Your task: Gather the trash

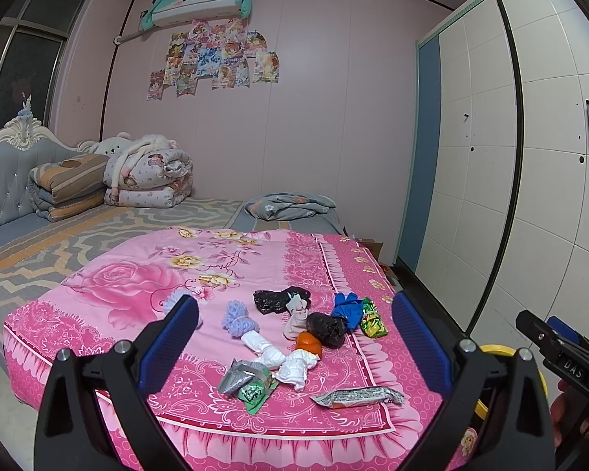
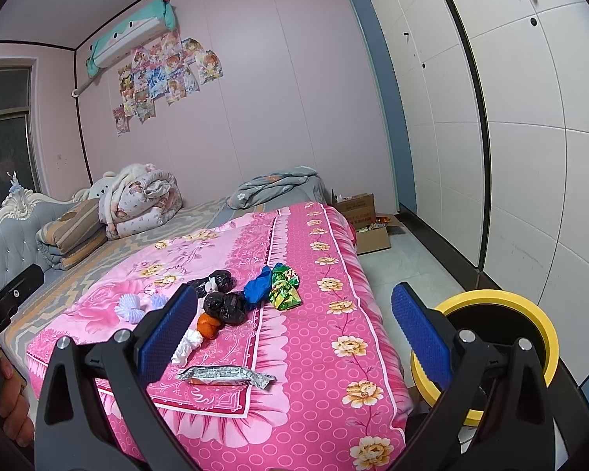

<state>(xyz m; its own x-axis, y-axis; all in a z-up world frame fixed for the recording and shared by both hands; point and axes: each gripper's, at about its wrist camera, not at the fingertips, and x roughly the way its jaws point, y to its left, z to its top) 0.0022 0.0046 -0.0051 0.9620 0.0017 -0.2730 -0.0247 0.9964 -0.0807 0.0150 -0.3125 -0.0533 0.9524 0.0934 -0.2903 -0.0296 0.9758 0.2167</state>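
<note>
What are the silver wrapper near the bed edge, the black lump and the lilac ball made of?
Silver wrapper: looks like metallised plastic film, shiny, with creases and a crimped end. Black lump: probably thin plastic bag, glossy and crumpled with small highlights. Lilac ball: seems to be yarn or knitted fibre, matte, with looped, fuzzy texture.

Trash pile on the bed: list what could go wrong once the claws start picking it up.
1. The socks and yarn lie mixed in with the wrappers; a claw might bin them by mistake.
2. The orange touches a black bag, so a grab could drag both or roll the fruit off.
3. The silver wrapper lies flat near the bed's edge; pinching it may snag the pink cover instead. The bin sits on the floor, so drops may miss.
</note>
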